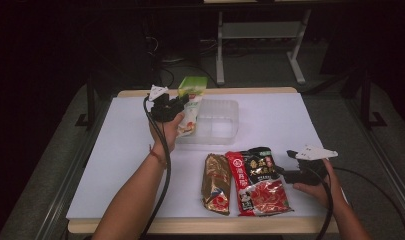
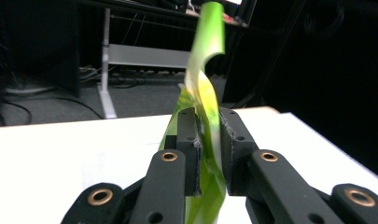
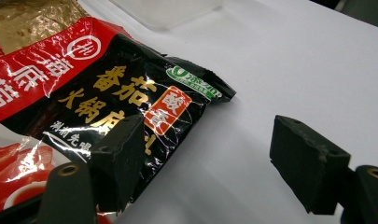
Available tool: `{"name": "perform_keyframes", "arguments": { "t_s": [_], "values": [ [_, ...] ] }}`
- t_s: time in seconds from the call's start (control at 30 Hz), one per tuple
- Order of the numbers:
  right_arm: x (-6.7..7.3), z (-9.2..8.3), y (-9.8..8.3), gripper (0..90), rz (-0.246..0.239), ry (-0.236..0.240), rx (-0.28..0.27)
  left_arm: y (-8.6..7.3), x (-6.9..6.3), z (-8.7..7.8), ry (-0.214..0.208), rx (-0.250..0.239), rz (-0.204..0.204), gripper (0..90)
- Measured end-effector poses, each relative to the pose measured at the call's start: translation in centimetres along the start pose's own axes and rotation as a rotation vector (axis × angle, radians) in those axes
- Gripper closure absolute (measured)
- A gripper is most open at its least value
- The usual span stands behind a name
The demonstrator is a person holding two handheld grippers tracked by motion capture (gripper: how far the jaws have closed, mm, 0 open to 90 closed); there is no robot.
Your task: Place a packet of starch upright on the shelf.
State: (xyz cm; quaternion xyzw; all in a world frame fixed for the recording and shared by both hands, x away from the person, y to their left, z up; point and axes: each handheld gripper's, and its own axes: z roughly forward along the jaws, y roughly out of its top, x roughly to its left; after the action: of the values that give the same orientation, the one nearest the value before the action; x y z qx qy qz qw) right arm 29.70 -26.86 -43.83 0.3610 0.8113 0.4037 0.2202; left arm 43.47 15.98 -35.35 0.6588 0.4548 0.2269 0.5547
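My left gripper (image 1: 182,103) hovers at the left end of a clear plastic container (image 1: 234,120) with a green and white packet (image 1: 192,100) in it. In the left gripper view the jaws (image 2: 209,114) are shut on that thin green packet (image 2: 205,60), which stands up and curls between the pads. My right gripper (image 1: 284,164) rests low at the right of the table, open, beside a red and black sauce packet (image 1: 257,182). In the right gripper view its left jaw overlaps that packet (image 3: 107,84), its right jaw is over bare white table, and nothing is gripped (image 3: 207,135).
A gold-brown packet (image 1: 216,182) lies left of the red and black one, near the table's front edge. White paper (image 1: 125,150) covers the table. Metal desk legs (image 1: 260,45) and cables stand on the dark floor behind.
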Motion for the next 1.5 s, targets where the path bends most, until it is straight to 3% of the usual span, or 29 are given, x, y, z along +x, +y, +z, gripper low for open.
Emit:
{"name": "perform_keyframes", "arguments": {
  "t_s": [0.07,0.13,0.2,0.23,0.33,0.4,0.43,0.67,0.73,0.77,0.83,1.0,1.13,1.17,1.23,1.3,1.37,1.5],
  "values": [
    [0.0,0.0,0.0,26.1,0.001,-0.001,0.000,0.0,0.6,0.1,-0.023,0.082,0.050,78.4],
    [0.0,0.1,0.0,26.1,0.000,0.000,0.003,-0.1,1.2,-0.1,-0.069,0.122,0.087,78.3],
    [0.0,0.1,0.0,26.1,-0.001,0.000,0.005,-0.2,1.3,-0.3,-0.081,0.141,0.137,82.5],
    [0.0,0.1,0.0,26.1,-0.002,0.000,0.007,-0.2,1.2,-0.4,-0.093,0.156,0.172,87.5],
    [0.0,0.2,0.0,26.1,-0.001,-0.001,0.010,-0.5,0.5,-0.6,-0.093,0.185,0.289,89.2],
    [0.1,0.2,0.1,26.1,-0.005,0.003,0.011,-1.0,0.5,-0.6,-0.122,0.205,0.303,89.4],
    [0.1,0.2,0.0,26.1,-0.006,0.003,0.013,-1.4,0.5,-0.5,-0.110,0.210,0.315,89.4],
    [0.2,0.2,-0.1,26.1,-0.008,0.000,0.021,-2.6,1.7,-0.3,-0.131,0.202,0.273,89.4],
    [0.2,0.2,-0.1,26.1,-0.008,-0.002,0.026,-2.6,1.5,-0.5,-0.124,0.200,0.288,87.8],
    [0.2,0.3,-0.1,26.1,-0.008,-0.002,0.026,-2.6,1.3,-0.6,-0.144,0.194,0.313,87.3],
    [0.2,0.3,-0.2,26.1,-0.013,-0.003,0.028,-2.9,1.1,-0.9,-0.126,0.197,0.361,84.5],
    [0.2,0.4,-0.1,26.1,-0.013,-0.001,0.030,-3.0,1.6,-0.9,-0.150,0.194,0.322,86.0],
    [0.3,0.5,0.0,26.1,-0.020,0.000,0.035,-2.2,1.1,-0.2,-0.116,0.219,0.356,65.8],
    [0.4,0.5,0.0,26.1,-0.022,0.002,0.033,-1.7,0.8,0.1,-0.088,0.222,0.374,59.5],
    [0.4,0.5,0.0,26.1,-0.023,0.004,0.032,-1.3,0.7,0.4,-0.092,0.230,0.371,56.7],
    [0.3,0.5,-0.1,26.1,-0.017,0.003,0.034,-0.9,0.6,1.2,-0.076,0.265,0.369,48.3],
    [0.2,0.5,-0.1,26.2,-0.018,0.004,0.036,-0.6,0.6,2.1,-0.098,0.310,0.360,40.5],
    [0.3,0.4,-0.1,26.3,-0.023,0.005,0.035,-0.6,0.4,3.7,-0.059,0.369,0.377,36.7]
  ]
}}
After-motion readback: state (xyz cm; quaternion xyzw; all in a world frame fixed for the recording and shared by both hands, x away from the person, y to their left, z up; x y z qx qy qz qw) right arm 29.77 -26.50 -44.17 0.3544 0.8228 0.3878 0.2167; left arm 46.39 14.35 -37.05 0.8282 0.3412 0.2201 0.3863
